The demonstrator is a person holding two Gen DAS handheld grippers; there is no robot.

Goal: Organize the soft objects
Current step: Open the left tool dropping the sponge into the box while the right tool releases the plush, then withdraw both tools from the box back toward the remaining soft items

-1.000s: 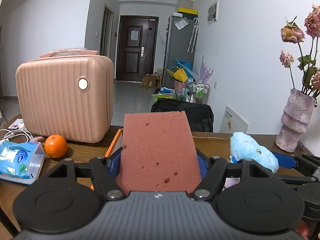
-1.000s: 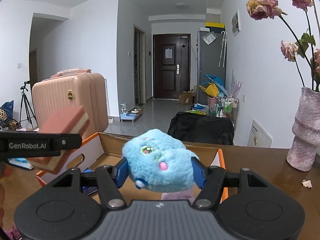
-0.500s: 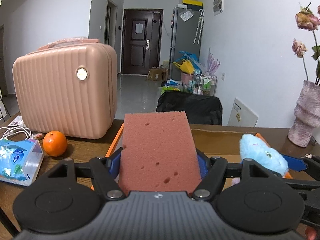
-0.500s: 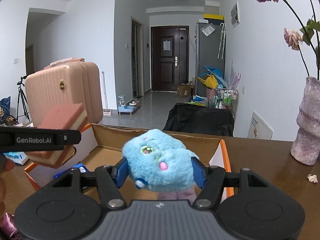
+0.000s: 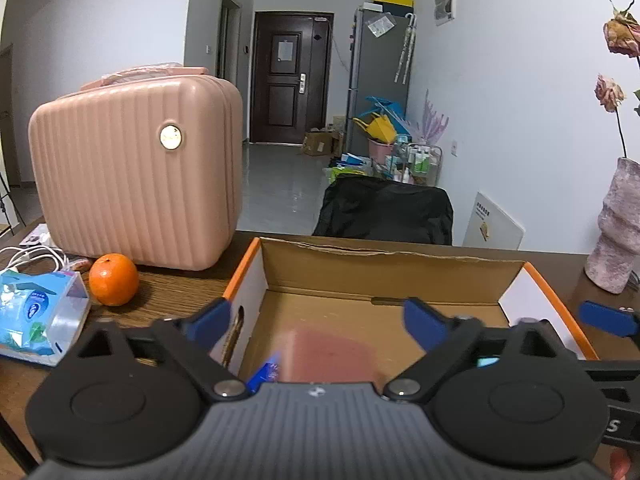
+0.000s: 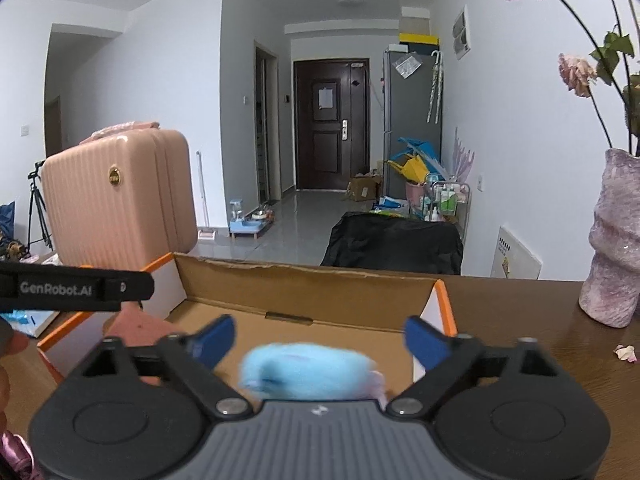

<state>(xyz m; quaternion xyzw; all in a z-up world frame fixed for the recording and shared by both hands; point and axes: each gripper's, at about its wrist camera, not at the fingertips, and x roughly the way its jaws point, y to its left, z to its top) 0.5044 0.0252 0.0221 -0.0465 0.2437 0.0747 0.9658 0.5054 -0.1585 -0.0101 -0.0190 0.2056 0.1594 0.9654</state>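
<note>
Left wrist view: both tools spread wide above the cardboard box (image 5: 384, 268), sponge (image 5: 328, 356) blurred between its orange-edged walls.

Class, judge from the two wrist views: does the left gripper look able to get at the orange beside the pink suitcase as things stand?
Probably yes. The left gripper is open and holds nothing, and the orange sits in the open on the table, to the left of the cardboard box, with nothing over it.
</note>
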